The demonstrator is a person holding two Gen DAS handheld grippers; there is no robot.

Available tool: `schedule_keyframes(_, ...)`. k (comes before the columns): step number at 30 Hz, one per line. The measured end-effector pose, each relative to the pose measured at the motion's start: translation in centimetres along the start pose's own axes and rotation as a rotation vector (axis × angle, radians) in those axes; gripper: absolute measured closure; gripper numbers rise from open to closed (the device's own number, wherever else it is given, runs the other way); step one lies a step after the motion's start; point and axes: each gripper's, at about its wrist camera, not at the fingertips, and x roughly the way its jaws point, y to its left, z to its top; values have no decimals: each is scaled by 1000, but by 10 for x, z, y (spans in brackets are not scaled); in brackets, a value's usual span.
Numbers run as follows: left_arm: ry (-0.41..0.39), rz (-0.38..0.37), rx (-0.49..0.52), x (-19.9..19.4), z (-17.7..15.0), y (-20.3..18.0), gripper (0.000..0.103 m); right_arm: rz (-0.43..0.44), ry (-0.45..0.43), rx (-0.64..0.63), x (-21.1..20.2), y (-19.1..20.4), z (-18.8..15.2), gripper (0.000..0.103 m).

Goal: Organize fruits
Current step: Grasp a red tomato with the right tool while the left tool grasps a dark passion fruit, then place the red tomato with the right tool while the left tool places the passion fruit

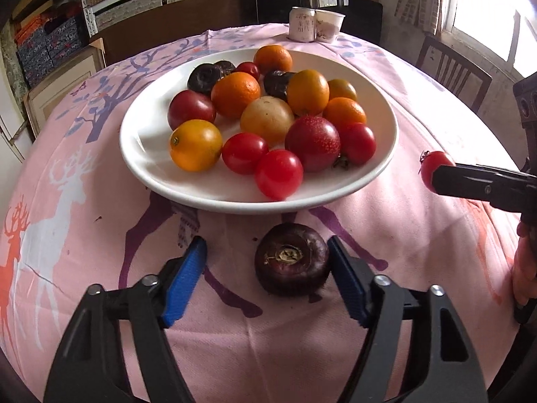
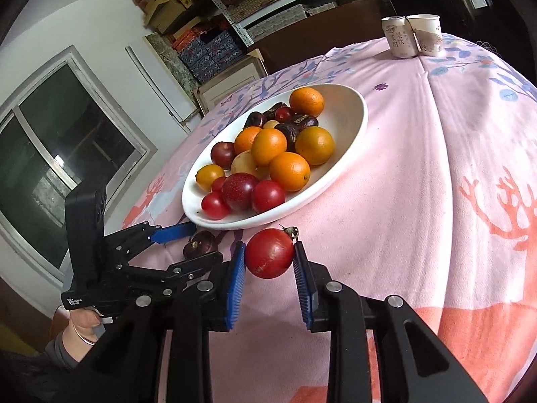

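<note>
A white plate (image 1: pixel 141 137) holds several oranges, red tomatoes and dark purple fruits; it also shows in the right wrist view (image 2: pixel 349 124). A dark purple fruit (image 1: pixel 291 259) lies on the pink tablecloth just in front of the plate, between the open blue pads of my left gripper (image 1: pixel 266 257), close to the right pad. In the right wrist view this fruit (image 2: pixel 200 244) sits between the left gripper's fingers (image 2: pixel 173 231). My right gripper (image 2: pixel 268 256) is shut on a red tomato (image 2: pixel 270 253), held right of the plate; the tomato also shows in the left wrist view (image 1: pixel 433 168).
A can (image 1: pixel 302 24) and a paper cup (image 1: pixel 329 26) stand at the table's far edge. A wooden chair (image 1: pixel 453 70) stands at the back right. Shelves with boxes (image 2: pixel 214 47) line the back wall. The pink deer-print cloth (image 2: pixel 436 168) covers the round table.
</note>
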Motion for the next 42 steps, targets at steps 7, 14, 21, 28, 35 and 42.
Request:
schedule_keyframes(7, -22, -35, -16, -9, -2, 3, 63, 21, -13, 18, -5, -2, 0, 73)
schedule_keyframes(14, -95, -88, -57, -32, -9, 10, 63, 38, -27, 9, -8, 0, -1, 73)
schedule_keyframes(21, -149, -69, -96, -47, -13, 15, 63, 34, -34, -10, -10, 4, 0, 73)
schedule_keyframes(28, -154, -32, -103, -51, 22, 22, 63, 4, -39, -78, -9, 26, 41, 73)
schedule_keyframes(35, -192, -8, -72, -39, 77, 23, 63, -62, -89, -118, 4, 41, 110, 73)
schedule_keyframes(42, -147, 14, -111, -6, 103, 29, 34, -122, -76, -66, 42, 28, 147, 47)
